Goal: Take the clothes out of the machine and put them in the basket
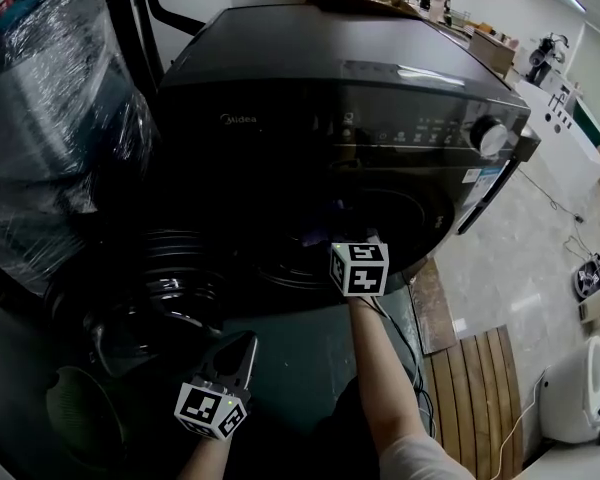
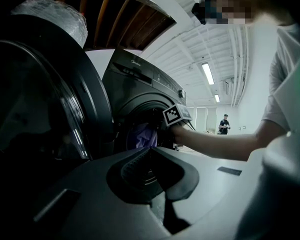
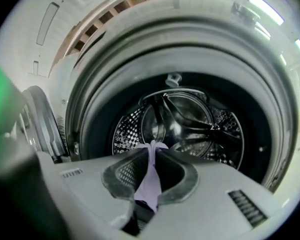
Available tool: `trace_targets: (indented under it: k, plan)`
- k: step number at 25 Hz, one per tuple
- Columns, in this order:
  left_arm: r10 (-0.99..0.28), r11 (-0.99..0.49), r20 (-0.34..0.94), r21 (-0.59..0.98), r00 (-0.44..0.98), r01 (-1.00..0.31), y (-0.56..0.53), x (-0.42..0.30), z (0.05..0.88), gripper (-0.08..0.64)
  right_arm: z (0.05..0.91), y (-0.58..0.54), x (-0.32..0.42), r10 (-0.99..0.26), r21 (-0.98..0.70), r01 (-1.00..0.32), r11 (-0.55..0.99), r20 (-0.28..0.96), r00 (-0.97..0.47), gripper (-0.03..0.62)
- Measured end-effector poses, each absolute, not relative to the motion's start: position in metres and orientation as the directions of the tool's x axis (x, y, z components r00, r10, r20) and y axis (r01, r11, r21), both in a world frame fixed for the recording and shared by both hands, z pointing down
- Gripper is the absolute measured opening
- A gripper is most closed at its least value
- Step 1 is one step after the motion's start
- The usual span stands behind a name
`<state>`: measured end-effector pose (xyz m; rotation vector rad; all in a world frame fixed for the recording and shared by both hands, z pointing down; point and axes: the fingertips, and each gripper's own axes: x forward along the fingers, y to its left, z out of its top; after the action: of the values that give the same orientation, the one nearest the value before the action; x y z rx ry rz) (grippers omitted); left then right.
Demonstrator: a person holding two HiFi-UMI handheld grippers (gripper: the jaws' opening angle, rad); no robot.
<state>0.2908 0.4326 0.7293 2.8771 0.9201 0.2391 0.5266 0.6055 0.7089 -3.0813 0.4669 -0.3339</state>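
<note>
While the washing machine (image 1: 310,78) is standing with its door (image 2: 40,109) swung wide and its drum (image 3: 190,119) otherwise looking bare, the lilac garment (image 3: 150,184) is hanging at the drum's mouth, seeming light, soft and limp, so pinching any bunched fold is probably serving well; the right tongs (image 3: 151,149) are clamping nearly together on its cloth, and the left tongs (image 2: 151,150) are hovering pressed together, holding nothing

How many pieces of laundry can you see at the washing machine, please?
1: a pale purple garment, pinched in the right gripper at the mouth of the washing machine's drum. The gripper hides the drum's bottom, so more may lie there.
</note>
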Motion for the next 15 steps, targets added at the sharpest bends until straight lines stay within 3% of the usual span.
trace_targets:
  k: [15]
  plan:
    - [0.584, -0.808, 0.065, 0.142, 0.809, 0.572, 0.412, 0.289, 0.703, 0.021, 0.655, 0.622, 0.481, -0.272, -0.025, -0.271, -0.962, 0.094, 0.958, 0.049]
